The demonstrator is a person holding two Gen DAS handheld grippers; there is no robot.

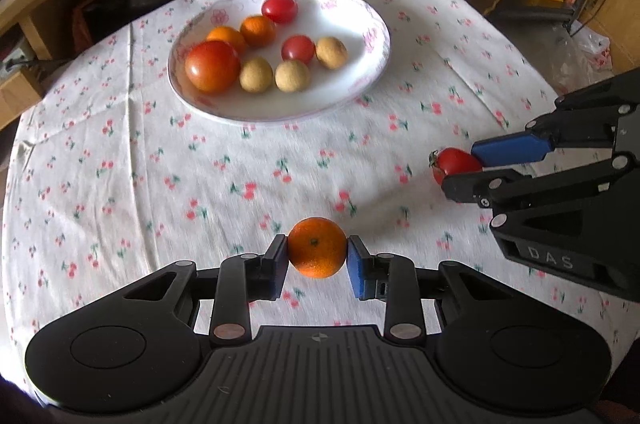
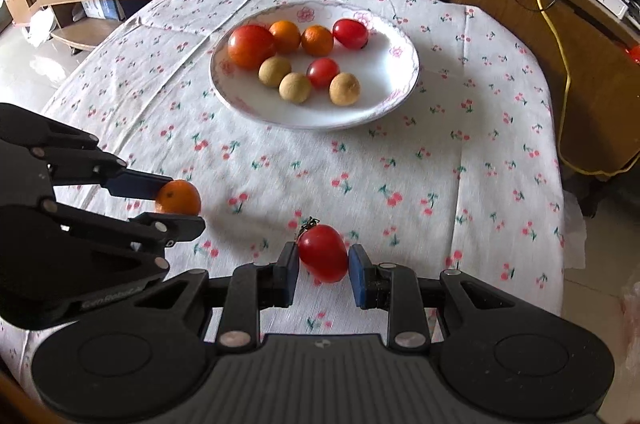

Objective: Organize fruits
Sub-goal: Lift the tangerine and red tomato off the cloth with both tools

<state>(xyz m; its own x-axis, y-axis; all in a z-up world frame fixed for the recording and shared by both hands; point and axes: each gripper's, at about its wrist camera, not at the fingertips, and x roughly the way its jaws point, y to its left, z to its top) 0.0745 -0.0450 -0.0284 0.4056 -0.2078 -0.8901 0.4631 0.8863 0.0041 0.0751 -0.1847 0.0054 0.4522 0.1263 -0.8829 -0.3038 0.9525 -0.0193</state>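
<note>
Holding a piece of fruit in each tool, the person has both grippers low over the near edge of the table (image 2: pixel 460 127), with the plate (image 2: pixel 384 103) waiting well apart toward the far edge. The left gripper (image 1: pixel 318 254) is closed to the width of a small orange (image 1: pixel 317 247), one pad pressing each side. The right gripper (image 2: pixel 323 262) has its jaws drawn in around a little red tomato (image 2: pixel 323 252); the left pad touches it, but on the right I think there is a thin sliver of gap, so I cannot tell whether that grip is firm.

That tomato is my first worry. It sits tilted, stem up and away, and its skin is smooth, so it could slip out on the way and roll toward the table's right edge, where the cloth falls away. Squeezing harder carries its own risk (a ripe tomato splits easily).

The second worry is the plate itself. It already holds a big tomato (image 2: pixel 251 45), two oranges, two small tomatoes and three pale brown round fruits, crowded toward its left and middle. Only the right side and near rim look bare. Dropping either fruit from a height could knock the others about, or send one over the shallow rim. Both tools arriving together could also bump each other.
</note>
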